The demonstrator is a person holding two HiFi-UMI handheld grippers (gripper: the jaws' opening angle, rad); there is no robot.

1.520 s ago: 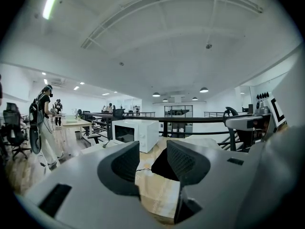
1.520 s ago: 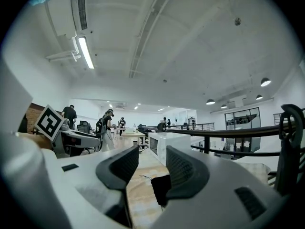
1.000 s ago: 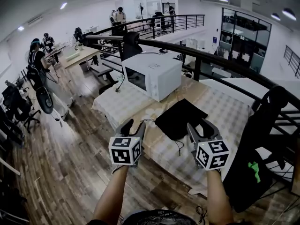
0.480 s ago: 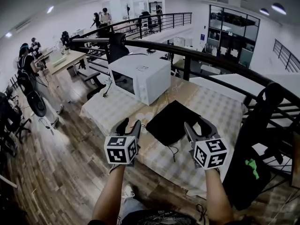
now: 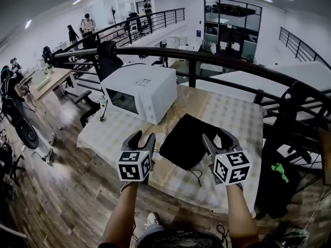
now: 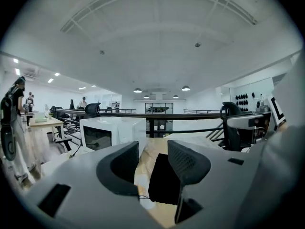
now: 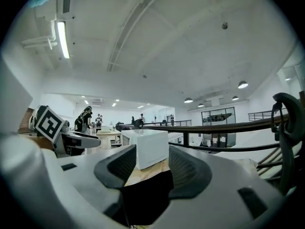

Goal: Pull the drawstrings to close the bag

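I hold my left gripper [image 5: 142, 136] just beside the near left corner of the black bag [image 5: 185, 141], above the tabletop [image 5: 235, 119]. Its jaws are spread, with nothing pinched. Looking along them, I see only the bag's left edge and a strip of tan cloth in the gap. My right gripper [image 5: 217, 136] hangs just beside the bag's near right corner. Its jaws are also spread wide and grip nothing, and the dark fabric shows below and beyond them. The bag lies flat on the checked cloth between my two grippers. A thin drawstring [image 5: 196, 173] trails loose from the bag's near edge toward me, and neither gripper touches it. A white microwave [image 5: 140, 89] stands beyond the bag on its left, close to the bag's far corner. A black railing [image 5: 207, 56] runs behind the bag, past the far side of the tabletop.
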